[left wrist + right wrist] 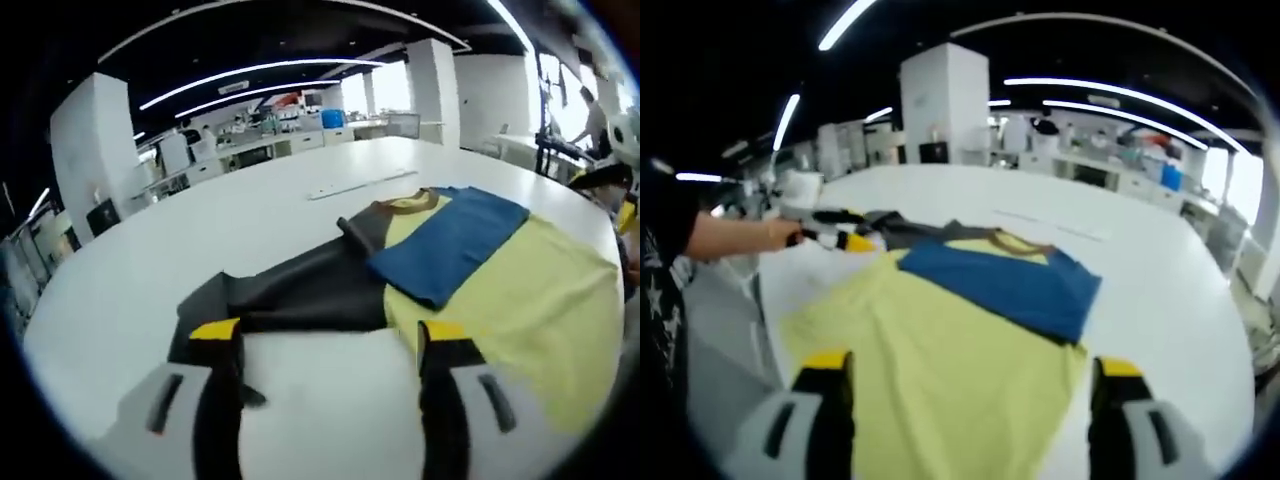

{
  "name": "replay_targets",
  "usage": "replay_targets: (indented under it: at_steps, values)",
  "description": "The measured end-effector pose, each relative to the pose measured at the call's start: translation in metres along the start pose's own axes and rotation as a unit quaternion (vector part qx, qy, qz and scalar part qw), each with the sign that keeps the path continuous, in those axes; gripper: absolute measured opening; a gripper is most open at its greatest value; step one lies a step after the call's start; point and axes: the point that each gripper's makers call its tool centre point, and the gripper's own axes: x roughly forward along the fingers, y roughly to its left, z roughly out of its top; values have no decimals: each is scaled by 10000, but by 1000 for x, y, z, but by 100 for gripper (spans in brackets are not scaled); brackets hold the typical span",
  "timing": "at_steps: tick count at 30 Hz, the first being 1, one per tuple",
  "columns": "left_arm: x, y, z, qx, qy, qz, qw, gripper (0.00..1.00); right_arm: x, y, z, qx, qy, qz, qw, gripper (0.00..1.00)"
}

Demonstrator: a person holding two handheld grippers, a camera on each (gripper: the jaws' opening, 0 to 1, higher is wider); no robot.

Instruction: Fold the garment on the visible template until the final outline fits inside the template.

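White surface (150,270), large and rounded, in an open lab room with benches and pillars behind. Wide bare room on the surface beyond and beside the garment in both views; a pale strip (362,184) lies on it past the collar in the left gripper view.

One garment: a shirt (940,370) with a yellow body, spread flat. One blue sleeve (1005,285) is folded across the chest, centre of the right gripper view. One dark sleeve (300,290) stretches out to the left of the frame in the left gripper view. I cannot make out a template outline.

Left hand-held gripper (330,345): jaws spread wide, low in the frame, bracketing bare white surface just below the dark sleeve; the left jaw tip seems to overlap the cuff, contact unclear. It also shows at upper left of the right gripper view (845,238), held by a hand (780,235).

Right hand-held gripper (975,375): jaws spread wide over the yellow hem area, holding nothing.
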Motion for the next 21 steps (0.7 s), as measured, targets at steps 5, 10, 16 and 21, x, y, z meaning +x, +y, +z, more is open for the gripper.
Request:
replay_targets:
  at_steps: [5,10,16,21]
  values:
    - [-6,23,-12,116,23,432,9990,68,-1,2,-1,11,2,3,10000,99]
    - [-2,37,-29,-457,173,570,9972,59,-2,3,-2,20,5,-9,10000,99]
    - [3,46,-45,-800,489,834,9921,49,-4,0,-5,73,31,-52,10000,99]
    - [5,55,-54,-969,569,933,9893,38,-6,-3,-5,111,8,-89,9999,99]
